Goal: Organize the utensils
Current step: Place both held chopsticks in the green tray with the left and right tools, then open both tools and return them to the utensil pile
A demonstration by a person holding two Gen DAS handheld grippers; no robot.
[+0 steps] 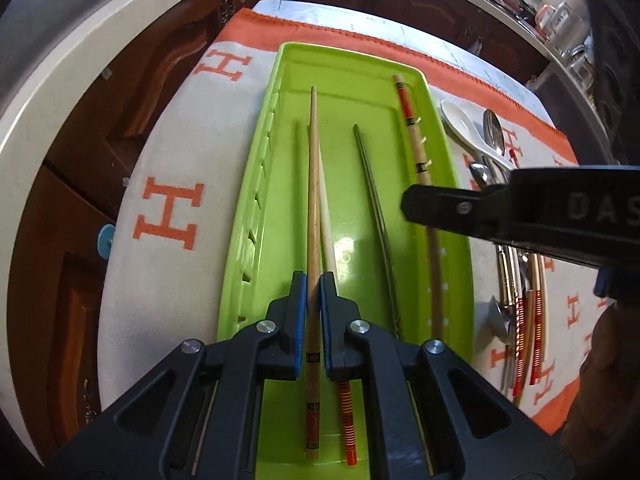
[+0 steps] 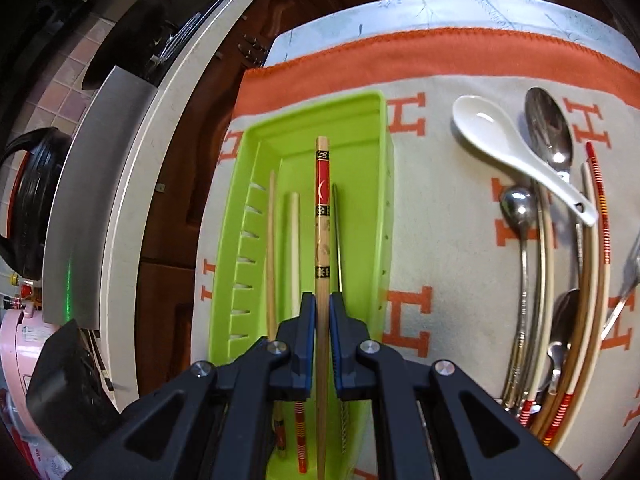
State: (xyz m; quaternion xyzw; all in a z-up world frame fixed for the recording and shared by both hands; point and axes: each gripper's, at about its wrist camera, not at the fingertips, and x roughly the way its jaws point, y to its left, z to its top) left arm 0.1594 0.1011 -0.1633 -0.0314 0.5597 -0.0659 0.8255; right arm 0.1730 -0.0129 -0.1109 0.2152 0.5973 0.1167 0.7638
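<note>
2 wooden chopsticks are hanging over the green tray (image 1: 352, 64): the left gripper (image 1: 313, 292) is pinching a plain-tipped chopstick (image 1: 313, 200), the right gripper (image 2: 322, 312) a red-banded chopstick (image 2: 322, 216). Spoons (image 2: 516, 148) are lying on the orange-lettered cloth (image 2: 436, 216) beside the tray.

tray (image 1: 360, 64) on cloth (image 1: 168, 152), long axis running away from the cameras. four chopsticks (image 2: 294, 240) lengthwise in tray, side by side, a fifth (image 2: 322, 216) held over them. utensil pile (image 2: 560, 280) on cloth right of tray, apart from it: ladle spoon (image 2: 492, 132) lies across metal spoons (image 2: 548, 128), more chopsticks alongside
</note>
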